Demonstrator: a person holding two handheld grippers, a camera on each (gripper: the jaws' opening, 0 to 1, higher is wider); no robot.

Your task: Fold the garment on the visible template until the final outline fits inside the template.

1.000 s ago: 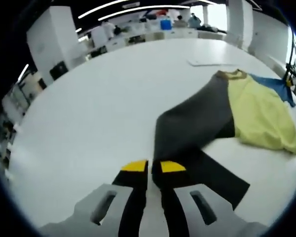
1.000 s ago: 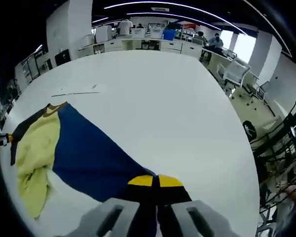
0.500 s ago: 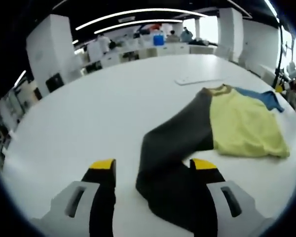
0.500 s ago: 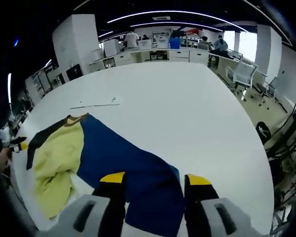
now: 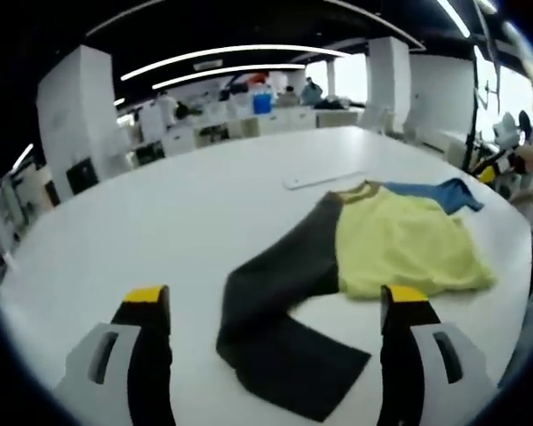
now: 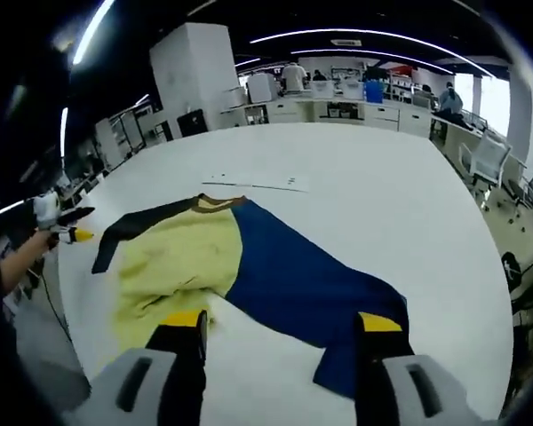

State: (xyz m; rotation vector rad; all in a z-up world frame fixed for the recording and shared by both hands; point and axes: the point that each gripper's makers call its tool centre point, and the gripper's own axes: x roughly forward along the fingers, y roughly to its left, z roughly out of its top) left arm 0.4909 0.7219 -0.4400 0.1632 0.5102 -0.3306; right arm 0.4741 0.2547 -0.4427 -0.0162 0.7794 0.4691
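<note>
Both grippers wide open, holding nothing.
Left gripper (image 5: 271,306) and right gripper (image 6: 280,324) hover over the yellow shirt (image 5: 400,248) lying spread on the white table (image 5: 160,222), dark sleeve (image 5: 280,311) out one side, blue sleeve (image 6: 311,280) out the other.

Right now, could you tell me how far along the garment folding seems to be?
Early stage. Done: the garment lies spread on the white table, its blue sleeve and dark grey sleeve stretched outward. In hand: nothing; the left gripper and right gripper are open above it. Left: all the folds; a template outline can't be made out.
</note>
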